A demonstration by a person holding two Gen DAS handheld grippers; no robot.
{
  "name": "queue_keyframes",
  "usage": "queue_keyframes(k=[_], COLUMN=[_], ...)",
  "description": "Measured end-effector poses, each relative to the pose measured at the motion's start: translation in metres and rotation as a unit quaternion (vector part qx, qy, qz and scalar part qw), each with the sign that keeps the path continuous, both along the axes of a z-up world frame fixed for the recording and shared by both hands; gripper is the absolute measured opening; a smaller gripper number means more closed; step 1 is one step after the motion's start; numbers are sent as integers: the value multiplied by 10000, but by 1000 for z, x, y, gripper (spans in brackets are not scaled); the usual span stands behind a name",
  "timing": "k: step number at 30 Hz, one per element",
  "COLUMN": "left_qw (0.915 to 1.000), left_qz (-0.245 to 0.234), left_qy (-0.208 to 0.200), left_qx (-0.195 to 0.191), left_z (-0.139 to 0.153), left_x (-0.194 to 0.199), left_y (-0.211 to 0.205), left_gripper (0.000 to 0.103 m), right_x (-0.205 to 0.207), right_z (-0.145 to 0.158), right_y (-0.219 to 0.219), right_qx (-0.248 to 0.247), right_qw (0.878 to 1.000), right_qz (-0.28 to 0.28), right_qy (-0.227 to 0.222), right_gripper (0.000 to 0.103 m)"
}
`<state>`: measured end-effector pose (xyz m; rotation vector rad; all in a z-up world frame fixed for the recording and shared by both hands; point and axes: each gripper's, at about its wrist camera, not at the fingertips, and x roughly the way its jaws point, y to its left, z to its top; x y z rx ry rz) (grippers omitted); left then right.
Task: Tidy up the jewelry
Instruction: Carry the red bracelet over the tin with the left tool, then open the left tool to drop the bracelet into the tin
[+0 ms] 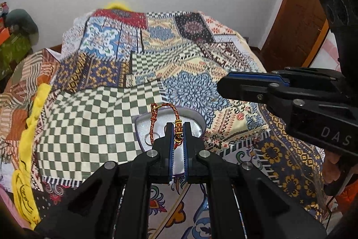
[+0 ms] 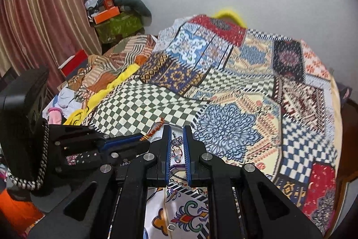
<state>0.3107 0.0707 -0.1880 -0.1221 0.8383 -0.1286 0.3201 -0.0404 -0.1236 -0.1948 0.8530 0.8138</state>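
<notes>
Braided red-gold cord bracelet (image 1: pixel 165 120) with gold beads being clamped by left gripper (image 1: pixel 178 134) over heart-shaped silvery tray (image 1: pixel 197 121). Small crown-shaped silver pendant (image 2: pixel 177 141) being pinched by right gripper (image 2: pixel 177 140) above patchwork bedspread (image 2: pixel 235 86).

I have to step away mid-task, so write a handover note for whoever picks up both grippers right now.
Left gripper: shut on the red-and-gold braided cord bracelet, held over the clear, shallow plastic tray on the patchwork bedspread.
Right gripper: fingers close around a small silver crown charm; firm grip unclear.
Done: bracelet picked up.
Left: release it into the tray, then place the charm. A small ring also lies on the bedspread.
</notes>
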Motion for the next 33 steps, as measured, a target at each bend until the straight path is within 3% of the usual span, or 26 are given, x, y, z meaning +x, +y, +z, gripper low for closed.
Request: queue_keyframes(k=[12,17,23,30,33], left_qw=[9992,9990,9991,9988,9990], left_qz=[-156,-180,-156,-109,-58], left_qy=[270,336,372,443,415], left_qx=[232,230,165,186,150], left_z=[-26,-31,-32,-30,-26], left_x=[13,14,13,10,8], left_y=[-8,-9,-4,-2,-1], left_gripper=[5,5,5,9,19], right_x=[16,26,27,22,18], right_z=[-32,-41,-45,-44,-38], right_y=[17,17,20,21,17], right_qx=[-352,-273,-410,-526,-490], right_qw=[9980,9959,9950,9943,9946], right_qz=[98,51,45,78,54], right_qy=[512,864,912,927,912], right_gripper=[9,9,9,10,12])
